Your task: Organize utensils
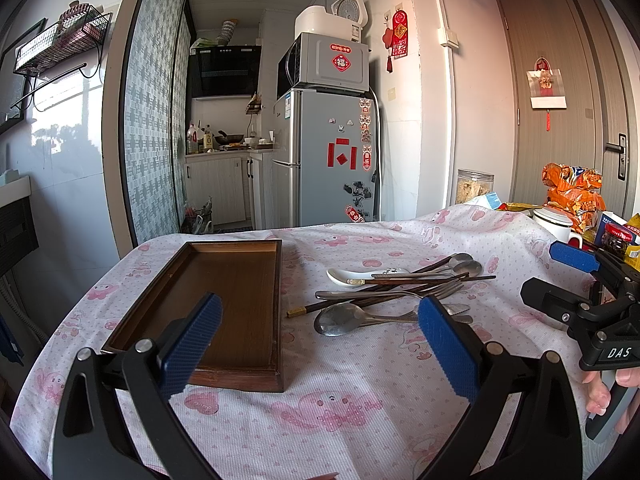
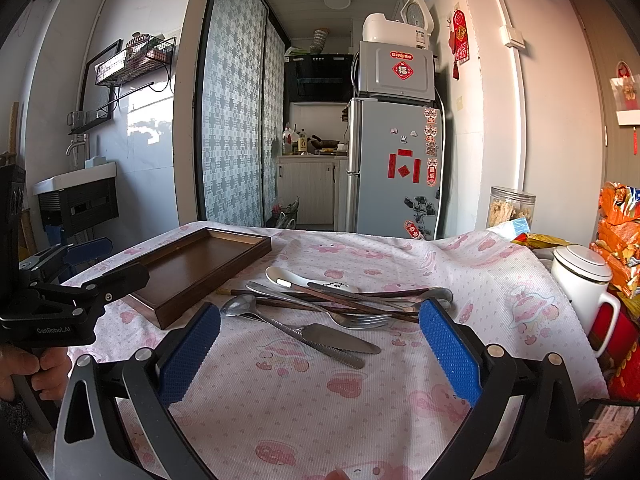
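A pile of utensils lies on the pink-patterned tablecloth: a white ceramic spoon [image 1: 362, 276] [image 2: 304, 280], dark wooden chopsticks [image 1: 384, 294] [image 2: 344, 304], a metal fork [image 1: 400, 293] [image 2: 344, 318], a metal spoon [image 1: 340, 319] [image 2: 240, 305] and a table knife [image 2: 340, 338]. An empty brown wooden tray [image 1: 224, 304] [image 2: 200, 268] sits left of the pile. My left gripper [image 1: 320, 344] hovers open above the tray's near right corner. My right gripper [image 2: 320, 348] is open, low over the knife, nothing between its fingers.
A white lidded mug [image 2: 582, 280] [image 1: 556, 222], orange snack bags [image 1: 576, 196] [image 2: 620, 232] and a clear jar [image 2: 510, 208] crowd the table's right side. A fridge [image 1: 332, 156] stands beyond the far edge. A hand [image 2: 36, 368] holds the left gripper's handle.
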